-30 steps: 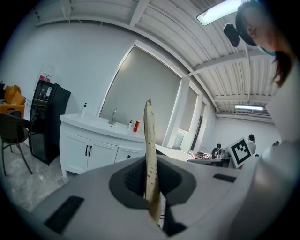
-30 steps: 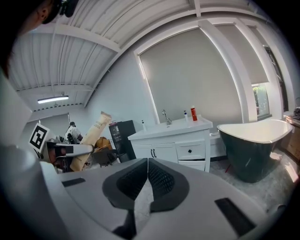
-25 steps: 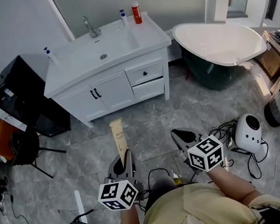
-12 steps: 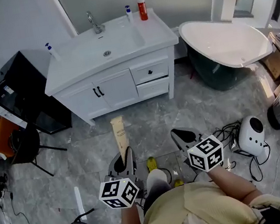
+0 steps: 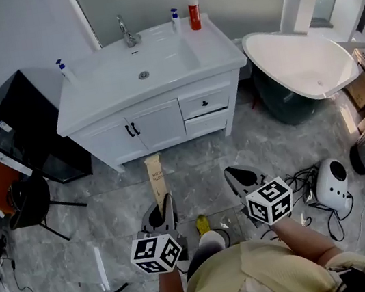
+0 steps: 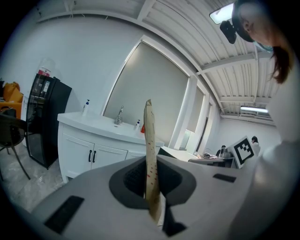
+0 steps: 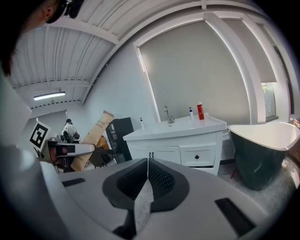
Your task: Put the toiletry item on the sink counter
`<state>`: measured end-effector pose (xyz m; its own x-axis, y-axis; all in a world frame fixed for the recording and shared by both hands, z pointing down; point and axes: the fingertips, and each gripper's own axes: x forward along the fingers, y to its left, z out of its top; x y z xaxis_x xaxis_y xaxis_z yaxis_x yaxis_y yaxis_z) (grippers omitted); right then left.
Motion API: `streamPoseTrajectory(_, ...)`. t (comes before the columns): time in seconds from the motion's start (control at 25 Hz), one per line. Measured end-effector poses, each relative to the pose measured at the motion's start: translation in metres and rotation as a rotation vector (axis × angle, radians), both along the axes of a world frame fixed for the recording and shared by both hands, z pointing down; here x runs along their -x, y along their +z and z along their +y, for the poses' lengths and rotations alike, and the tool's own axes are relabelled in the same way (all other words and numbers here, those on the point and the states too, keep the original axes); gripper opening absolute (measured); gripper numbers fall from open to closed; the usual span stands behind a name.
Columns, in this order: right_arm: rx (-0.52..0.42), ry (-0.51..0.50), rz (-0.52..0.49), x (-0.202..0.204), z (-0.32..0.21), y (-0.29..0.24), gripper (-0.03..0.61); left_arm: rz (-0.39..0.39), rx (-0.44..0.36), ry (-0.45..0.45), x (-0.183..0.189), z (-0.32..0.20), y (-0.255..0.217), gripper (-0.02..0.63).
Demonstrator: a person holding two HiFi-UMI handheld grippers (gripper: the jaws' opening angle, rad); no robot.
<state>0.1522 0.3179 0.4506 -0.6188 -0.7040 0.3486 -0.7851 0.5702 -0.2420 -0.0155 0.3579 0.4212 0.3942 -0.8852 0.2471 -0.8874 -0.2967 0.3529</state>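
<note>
Tube [image 5: 154, 173], tan and flat with dark print, juts out pinched between fingers of the left gripper [image 5: 161, 203]; right gripper [image 5: 234, 175] fingers closed, empty.

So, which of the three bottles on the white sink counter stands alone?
The small white blue-topped pump bottle at the counter's left corner; the other white bottle and the red bottle stand together beside the metal faucet.

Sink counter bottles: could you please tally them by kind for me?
Blue-topped pump bottles: 2
Red bottle: 1
Total: 3
</note>
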Motion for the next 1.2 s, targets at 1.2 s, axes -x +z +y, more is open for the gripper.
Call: streamPoseTrajectory(1.2, 0.019, 0.062, 0.004, 0.081, -0.116, -0.001, 0.026, -0.029, 0.038, 0.072, 0.074, -0.111, 0.011, 0.043)
